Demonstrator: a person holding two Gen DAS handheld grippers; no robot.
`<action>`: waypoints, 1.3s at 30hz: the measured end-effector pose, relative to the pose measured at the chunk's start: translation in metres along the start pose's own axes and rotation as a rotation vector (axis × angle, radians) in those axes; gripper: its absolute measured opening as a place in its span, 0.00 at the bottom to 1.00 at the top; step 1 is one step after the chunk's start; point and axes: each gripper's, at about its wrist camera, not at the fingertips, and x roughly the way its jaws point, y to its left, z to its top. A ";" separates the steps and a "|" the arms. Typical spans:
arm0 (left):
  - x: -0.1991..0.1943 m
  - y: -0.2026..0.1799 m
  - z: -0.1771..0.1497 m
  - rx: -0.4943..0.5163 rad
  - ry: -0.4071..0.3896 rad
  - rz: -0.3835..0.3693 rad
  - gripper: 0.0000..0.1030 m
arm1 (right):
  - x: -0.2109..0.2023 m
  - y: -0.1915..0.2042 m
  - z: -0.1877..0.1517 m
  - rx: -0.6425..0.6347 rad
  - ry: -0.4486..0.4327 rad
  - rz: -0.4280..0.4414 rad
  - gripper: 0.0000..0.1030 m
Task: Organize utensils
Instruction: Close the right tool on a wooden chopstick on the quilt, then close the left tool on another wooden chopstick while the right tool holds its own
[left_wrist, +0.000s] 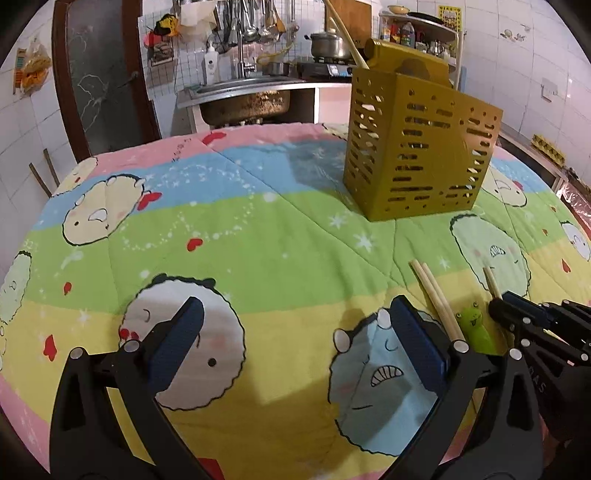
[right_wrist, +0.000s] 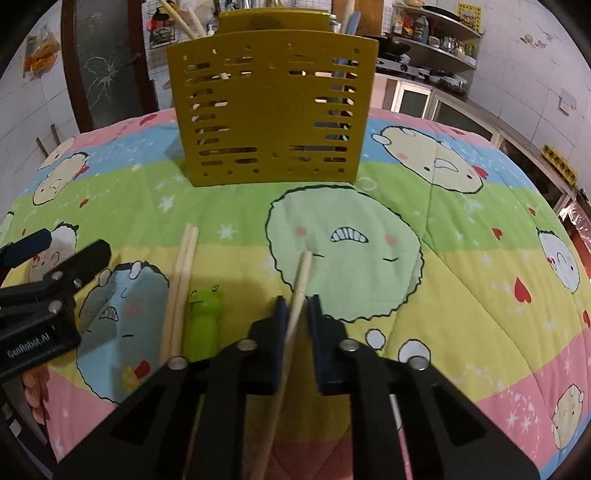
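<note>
A mustard-yellow slotted utensil holder (left_wrist: 417, 147) (right_wrist: 273, 110) stands upright on the cartoon quilt, with chopsticks and a blue-handled utensil sticking out of it. My right gripper (right_wrist: 298, 306) is shut on a single wooden chopstick (right_wrist: 301, 280) lying on the quilt. To its left lie a pair of wooden chopsticks (right_wrist: 181, 288) (left_wrist: 436, 299) and a green frog-headed utensil (right_wrist: 203, 317) (left_wrist: 476, 328). My left gripper (left_wrist: 295, 325) is open over the quilt with nothing between its fingers, left of the pair. In the left wrist view the right gripper (left_wrist: 498, 306) sits on the single chopstick (left_wrist: 491, 282).
The colourful quilt (left_wrist: 258, 240) covers the table. Behind it are a sink (left_wrist: 251, 99), hanging ladles, a pot (left_wrist: 327, 44) on a stove and shelves with bottles (right_wrist: 436, 33). A dark door (left_wrist: 99, 74) stands at the back left.
</note>
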 end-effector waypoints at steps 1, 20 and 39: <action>0.000 -0.001 -0.001 0.002 0.006 -0.001 0.95 | 0.000 -0.001 0.001 0.002 0.000 0.004 0.09; 0.003 -0.052 -0.013 0.023 0.088 -0.031 0.92 | 0.002 -0.059 0.002 0.084 -0.012 0.030 0.06; 0.006 -0.056 -0.019 0.001 0.111 -0.030 0.92 | 0.000 -0.065 -0.001 0.118 -0.027 0.042 0.07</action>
